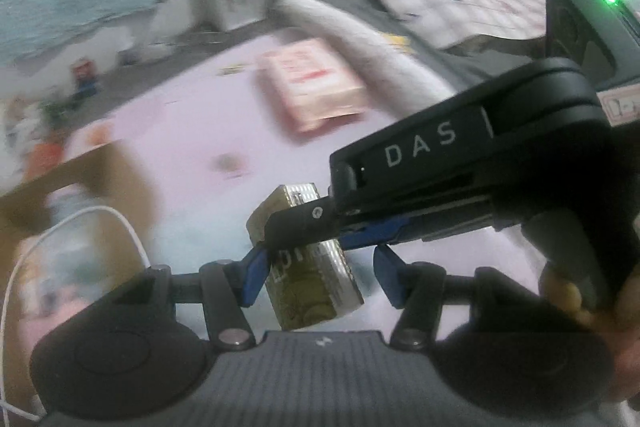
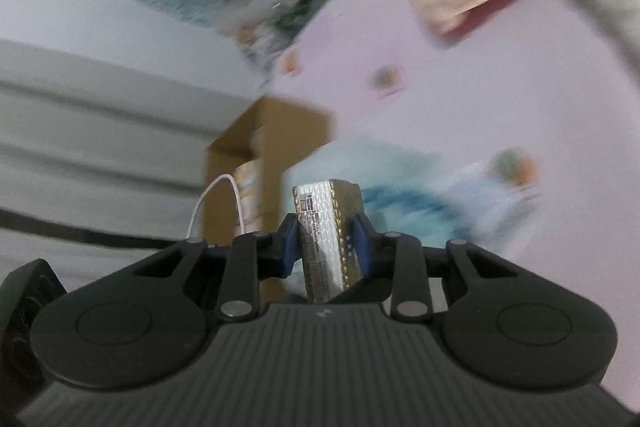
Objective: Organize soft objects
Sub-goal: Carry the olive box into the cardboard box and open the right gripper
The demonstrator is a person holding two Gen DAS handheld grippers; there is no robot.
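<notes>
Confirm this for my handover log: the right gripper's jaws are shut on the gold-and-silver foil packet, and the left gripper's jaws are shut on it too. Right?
Partly. The right gripper is indeed shut on the gold-and-silver foil packet, as the right wrist view shows. But the left wrist view shows the left gripper open: its right finger stands clear of the packet, which the right gripper holds between them.

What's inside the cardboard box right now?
The cardboard box has something pale and printed inside, maybe a soft pack, but blur hides what. The box walls cover the rest. The gold packet is outside it, in the right tool.
</notes>
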